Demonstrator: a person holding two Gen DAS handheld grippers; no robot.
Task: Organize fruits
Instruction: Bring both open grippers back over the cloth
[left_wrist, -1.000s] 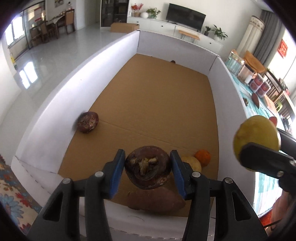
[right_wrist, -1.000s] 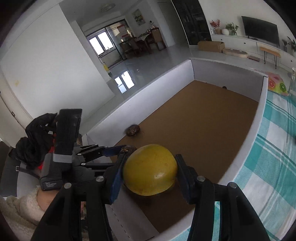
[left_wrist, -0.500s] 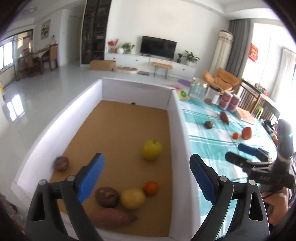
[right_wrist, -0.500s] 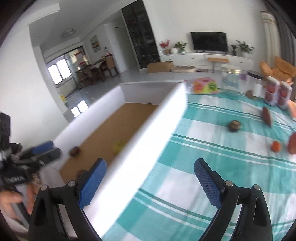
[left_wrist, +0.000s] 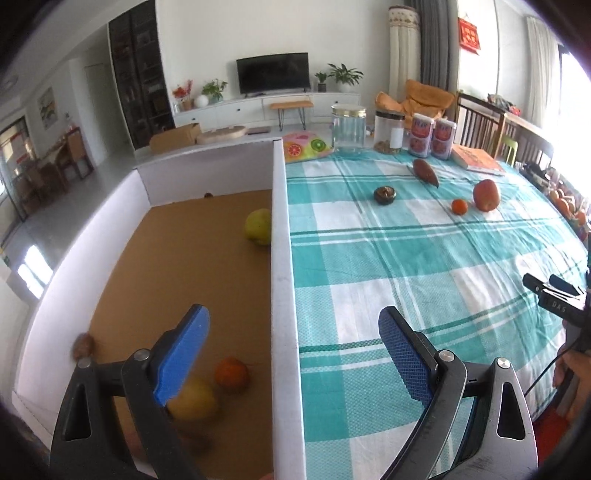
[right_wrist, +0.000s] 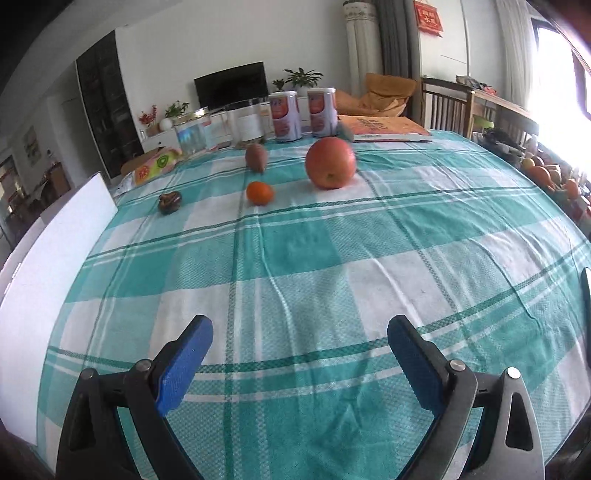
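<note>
My left gripper (left_wrist: 295, 343) is open and empty, straddling the white wall (left_wrist: 281, 258) of the cardboard box (left_wrist: 184, 258). In the box lie a yellow-green fruit (left_wrist: 259, 226), an orange (left_wrist: 231, 373), a yellow fruit (left_wrist: 192, 400) and a brown fruit (left_wrist: 82, 344). My right gripper (right_wrist: 299, 354) is open and empty over the checked tablecloth (right_wrist: 314, 266). On the cloth sit a red apple (right_wrist: 330, 162), a small orange (right_wrist: 260, 192), a dark mangosteen (right_wrist: 169, 202) and a brown sweet potato (right_wrist: 256, 157). The right gripper also shows in the left wrist view (left_wrist: 554, 291).
Two red cans (right_wrist: 303, 112), glass jars (right_wrist: 190, 134), a book (right_wrist: 384, 127) and a fruit-print pouch (right_wrist: 153, 166) stand along the table's far edge. The box wall (right_wrist: 44, 266) borders the cloth on the left. More fruit (right_wrist: 546, 173) lies off the right edge.
Both grippers opened and let go of their fruits into the box: the mangosteen from the left, the yellow fruit from the right. Both then swung right, toward the table.
</note>
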